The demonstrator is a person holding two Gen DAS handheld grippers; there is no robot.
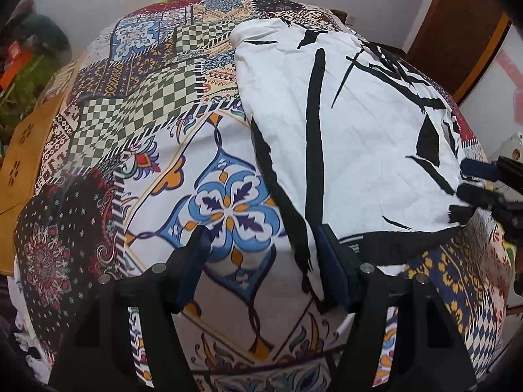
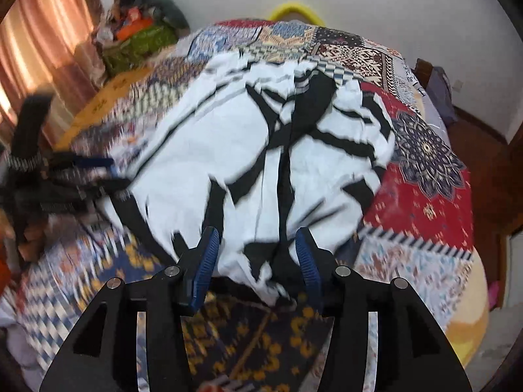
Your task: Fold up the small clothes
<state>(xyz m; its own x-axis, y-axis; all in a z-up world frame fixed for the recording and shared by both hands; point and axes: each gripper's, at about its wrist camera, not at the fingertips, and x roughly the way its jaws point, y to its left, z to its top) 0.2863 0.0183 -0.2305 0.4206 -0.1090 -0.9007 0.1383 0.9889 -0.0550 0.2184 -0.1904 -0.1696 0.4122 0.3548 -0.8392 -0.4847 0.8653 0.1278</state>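
A small white garment with black brush-stroke markings [image 1: 353, 124] lies spread on the patterned patchwork bedspread [image 1: 137, 104]. In the left wrist view my left gripper [image 1: 261, 241] is open, its fingers straddling the garment's near left edge and black waistband. My right gripper [image 1: 470, 183] shows at the garment's right edge. In the right wrist view the garment [image 2: 228, 150] fills the middle, and my right gripper [image 2: 256, 245] is open with its fingers either side of the garment's near hem. My left gripper [image 2: 108, 173] appears blurred at the garment's left corner.
A yellow hoop [image 2: 295, 11] sits at the bed's far edge against the white wall. A pile of clothes and bags [image 2: 140, 26] lies at the back left beside a curtain [image 2: 39, 42]. A brown wooden door [image 1: 464, 29] stands at right.
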